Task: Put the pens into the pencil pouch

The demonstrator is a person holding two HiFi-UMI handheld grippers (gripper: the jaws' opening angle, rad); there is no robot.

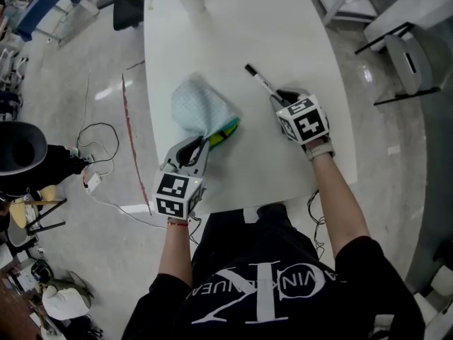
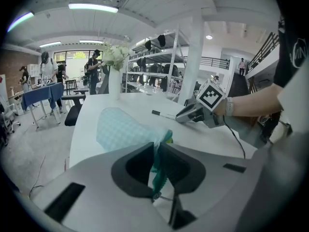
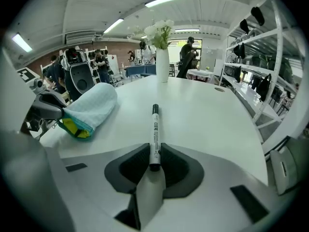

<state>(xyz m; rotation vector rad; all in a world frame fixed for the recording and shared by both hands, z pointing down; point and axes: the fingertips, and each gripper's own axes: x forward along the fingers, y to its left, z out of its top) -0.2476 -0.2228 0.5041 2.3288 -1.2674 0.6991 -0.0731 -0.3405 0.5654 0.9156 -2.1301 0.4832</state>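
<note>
Closest to us is the pen (image 3: 154, 134), its black tail end sitting right between the jaws of our right gripper (image 3: 154, 152), which has clamped onto it from both sides. The pen has a white barrel with dark print along it and a black cap at the far end. It lies flat on the white counter (image 1: 283, 34), pointing away from the gripper. It is not in the pouch yet.

The pencil pouch (image 1: 202, 108) lies on the counter, well apart from the pen, on its left in the head view. It is soft, pale blue checked fabric with a teal rim and yellow showing inside its mouth. Our left gripper (image 2: 157, 153) is pinched tight on that teal rim and holds one edge of the mouth.

We see two likely troubles. We hold the pen only at its very end, so the long barrel may swing or twist in the pads once it leaves the counter, and it could slip out. The pouch mouth looks limp and only partly open, since one edge alone is held. The cap may catch on the rim or shove the fabric away instead of sliding in.

Farther off, a vase (image 3: 162, 64) of flowers stands at the far end of the counter.
</note>
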